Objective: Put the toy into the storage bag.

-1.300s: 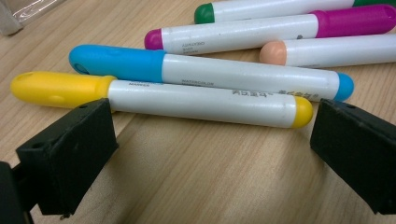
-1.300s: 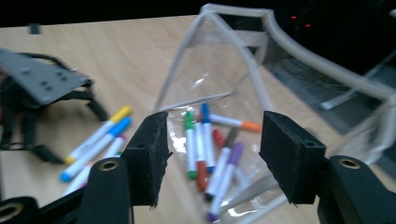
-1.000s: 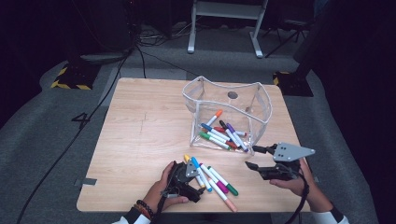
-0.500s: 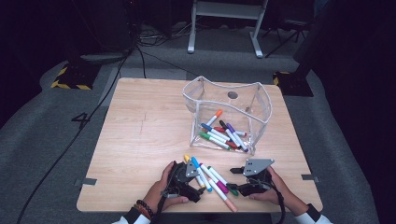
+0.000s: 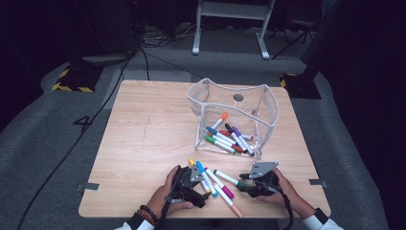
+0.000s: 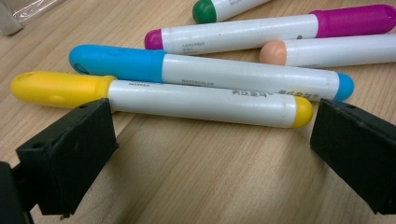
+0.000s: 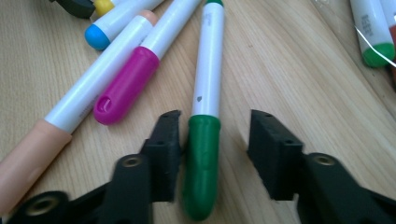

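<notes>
My right claw (image 7: 212, 154), jaws closing but not yet gripping, straddles the green-capped marker (image 7: 205, 121), whose length runs straight ahead.

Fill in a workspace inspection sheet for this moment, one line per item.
Surface: light wooden table, bare apart from the markers and the pouch.
Job's things: green-capped marker lies flat between the right gripper's jaws; yellow marker, blue marker, magenta marker and peach marker lie loose beside it; clear plastic pouch stands open with more markers inside.
Clutter: nothing seen.
Grippers: right gripper has just been closing around the green cap, a gap showing on one side; left gripper open, resting by the yellow marker.
Cables: black cable trails over the grey floor.
Surroundings: dark room, white stand legs behind the table.
</notes>
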Demonstrator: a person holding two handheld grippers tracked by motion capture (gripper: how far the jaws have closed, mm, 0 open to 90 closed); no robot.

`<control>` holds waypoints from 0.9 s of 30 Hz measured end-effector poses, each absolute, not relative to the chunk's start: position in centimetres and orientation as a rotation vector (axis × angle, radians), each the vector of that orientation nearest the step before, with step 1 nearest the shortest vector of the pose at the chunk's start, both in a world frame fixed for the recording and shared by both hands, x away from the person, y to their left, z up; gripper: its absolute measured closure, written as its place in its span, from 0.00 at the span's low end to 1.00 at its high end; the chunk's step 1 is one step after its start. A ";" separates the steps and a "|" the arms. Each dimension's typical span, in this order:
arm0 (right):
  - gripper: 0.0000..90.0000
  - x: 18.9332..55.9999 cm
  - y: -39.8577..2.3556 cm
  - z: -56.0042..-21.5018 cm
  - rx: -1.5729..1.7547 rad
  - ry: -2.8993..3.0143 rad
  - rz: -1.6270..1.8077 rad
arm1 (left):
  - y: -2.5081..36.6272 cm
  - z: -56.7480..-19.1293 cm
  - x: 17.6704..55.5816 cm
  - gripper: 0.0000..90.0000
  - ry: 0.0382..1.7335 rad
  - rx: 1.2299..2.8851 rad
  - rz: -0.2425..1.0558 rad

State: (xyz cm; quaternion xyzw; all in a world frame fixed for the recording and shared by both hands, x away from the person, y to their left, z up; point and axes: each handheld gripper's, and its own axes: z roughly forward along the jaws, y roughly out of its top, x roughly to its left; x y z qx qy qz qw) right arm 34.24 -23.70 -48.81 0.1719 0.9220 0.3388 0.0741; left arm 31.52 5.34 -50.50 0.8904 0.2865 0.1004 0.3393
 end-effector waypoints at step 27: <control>0.84 34.4 -27.3 -39.9 0.409 2.568 1.180 | 5.3 -50.5 31.5 0.01 0.746 2.318 0.261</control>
